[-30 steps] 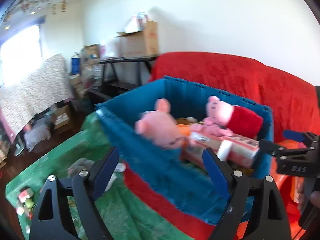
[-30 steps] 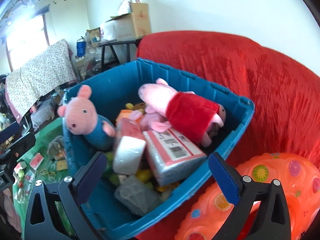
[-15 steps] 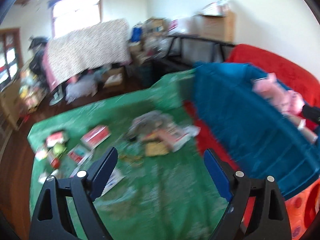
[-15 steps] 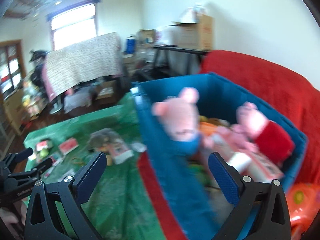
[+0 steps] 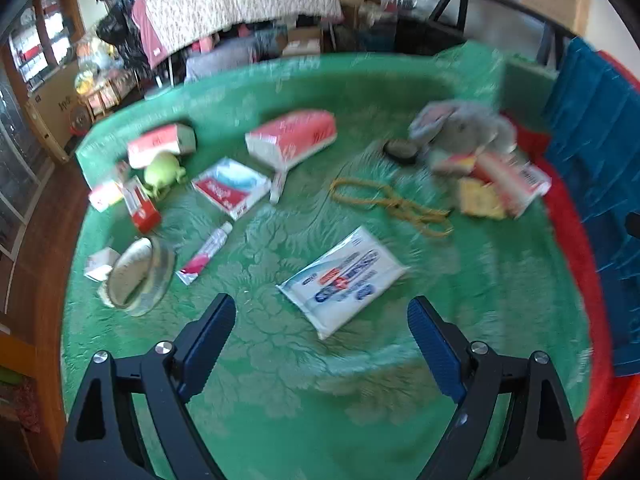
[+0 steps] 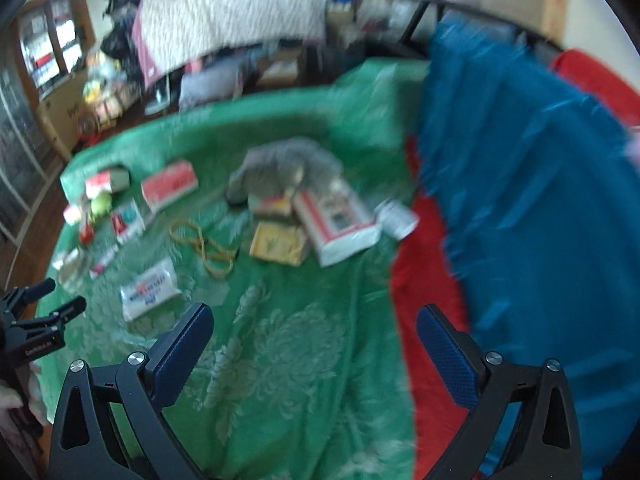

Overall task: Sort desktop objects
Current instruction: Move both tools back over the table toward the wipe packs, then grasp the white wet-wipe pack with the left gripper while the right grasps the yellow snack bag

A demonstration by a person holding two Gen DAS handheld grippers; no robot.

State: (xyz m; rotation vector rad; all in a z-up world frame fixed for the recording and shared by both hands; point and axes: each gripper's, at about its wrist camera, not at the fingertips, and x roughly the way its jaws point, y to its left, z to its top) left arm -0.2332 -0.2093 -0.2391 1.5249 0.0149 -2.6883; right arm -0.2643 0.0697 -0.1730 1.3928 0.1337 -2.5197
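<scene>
Both claws hang empty over the green patterned cloth (image 5: 280, 364) that covers the tabletop, angled down at the scatter waiting to be sorted.

The left claw (image 5: 320, 344) stands wide with nothing between its jaws; just beyond it lies the flat white wipes packet with blue and red print (image 5: 344, 276), the nearest likely pick. Farther left sit a round clear glass dish (image 5: 136, 276), a pink-and-white tube (image 5: 204, 254) and a green frog toy (image 5: 162, 174) among small red-and-white boxes. In the middle, a red-and-white tissue pack (image 5: 292, 138) and a loose loop of yellow cord (image 5: 384, 200), which could snag.

The right claw (image 6: 316, 348) is also spread wide and empty. Ahead, a grey plush animal (image 6: 288, 168) lies over a red-and-white carton (image 6: 336, 224), crowding any grasp there. The blue plastic bin (image 6: 520, 200), probably the destination, rises at the right.
</scene>
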